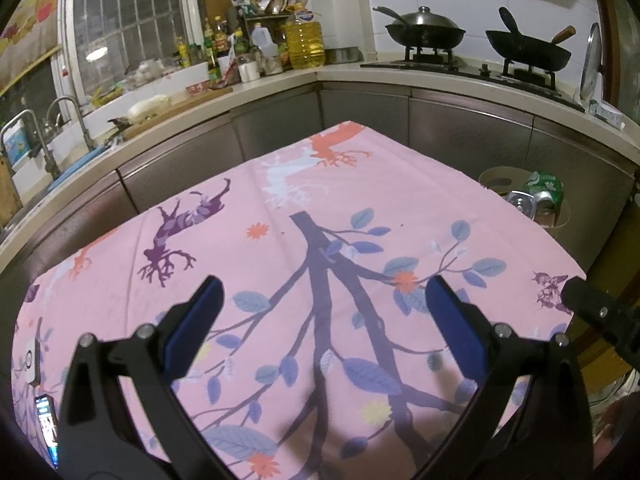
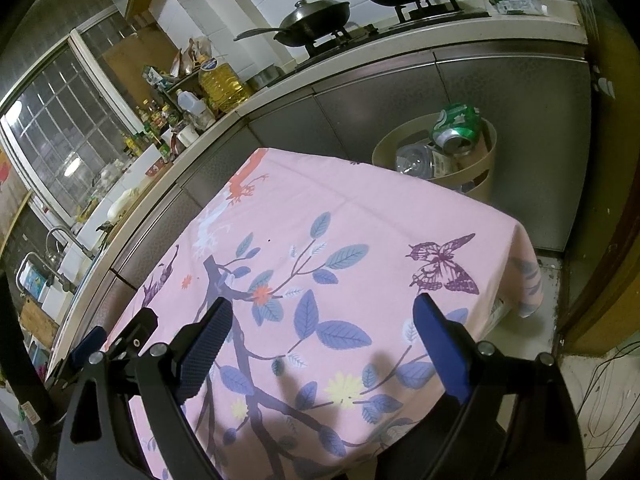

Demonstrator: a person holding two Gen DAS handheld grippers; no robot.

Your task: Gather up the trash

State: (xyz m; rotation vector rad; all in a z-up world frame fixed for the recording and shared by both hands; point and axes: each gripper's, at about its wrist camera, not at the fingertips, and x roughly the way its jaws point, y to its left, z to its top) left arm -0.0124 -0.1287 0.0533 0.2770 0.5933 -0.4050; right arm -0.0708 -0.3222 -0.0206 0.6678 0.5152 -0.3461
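Note:
A beige round bin (image 2: 486, 160) stands on the floor past the table's far right corner. In it lie a crushed green can (image 2: 456, 126) and a clear plastic bottle (image 2: 418, 160). The left wrist view shows the same bin (image 1: 490, 178) with the green can (image 1: 546, 188) and a silvery can end (image 1: 522, 202). My left gripper (image 1: 324, 296) hangs open over the pink tablecloth (image 1: 280, 200), nothing between its blue pads. My right gripper (image 2: 322, 314) is open too, above the cloth (image 2: 360, 208) near its right side. The left gripper's fingers (image 2: 132, 334) show at the right wrist view's lower left.
A phone (image 1: 46, 420) and a small white device (image 1: 30, 364) lie at the cloth's left edge. Kitchen counters wrap behind the table, with a stove and pans (image 1: 426, 30), oil bottles (image 1: 304, 40) and a sink tap (image 1: 70, 120). Cables (image 2: 608, 392) trail on the floor at right.

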